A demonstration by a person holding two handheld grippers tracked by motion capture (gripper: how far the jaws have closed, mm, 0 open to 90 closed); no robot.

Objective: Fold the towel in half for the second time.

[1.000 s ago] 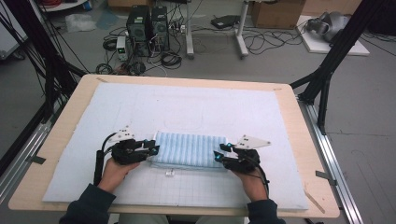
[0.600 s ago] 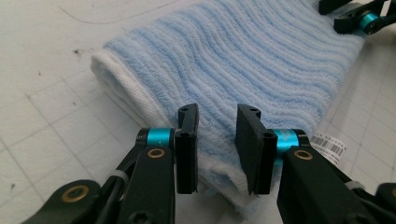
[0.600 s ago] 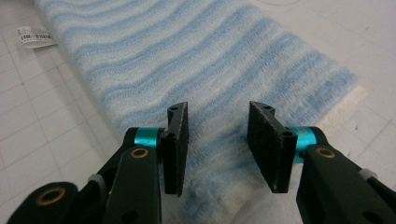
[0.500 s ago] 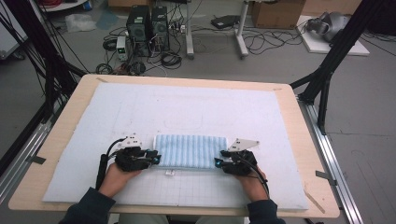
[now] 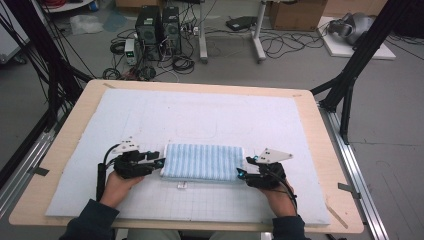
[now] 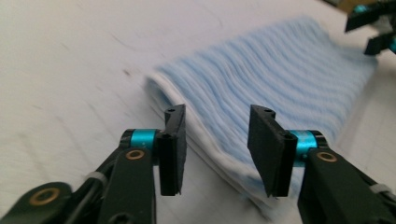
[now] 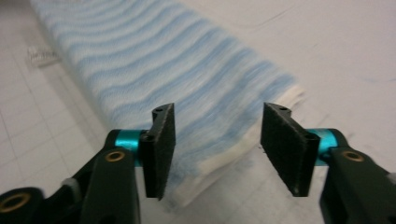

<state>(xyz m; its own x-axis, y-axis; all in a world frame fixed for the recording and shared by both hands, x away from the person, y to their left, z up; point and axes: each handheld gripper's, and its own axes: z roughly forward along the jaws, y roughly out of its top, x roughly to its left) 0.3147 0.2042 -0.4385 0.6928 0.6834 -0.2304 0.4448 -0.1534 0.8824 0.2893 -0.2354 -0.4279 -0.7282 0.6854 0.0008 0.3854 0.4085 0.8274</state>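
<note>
1. Left gripper (image 6: 217, 154) jaws just opened, half-wide, off the folded striped towel (image 5: 202, 161); towel edge sits between, untouched.
2. Right gripper (image 7: 215, 151) same deal: just opened, clear of cloth.
3. Towel: soft, light, floppy. Best pinched at short ends, 3 and 9 o'clock.
4. Lies at mat's (image 5: 150, 115) 6 o'clock.
5. Versus earlier: grips released, hands backed slightly outward.

A folded terry towel with pale blue and white stripes (image 5: 202, 161) lies flat on the white gridded mat near the table's front edge — a long, neat rectangle running left to right, its stripes crossing the short way. Its layers are stacked, with white hems showing along the short ends — edges roughly aligned.
</note>
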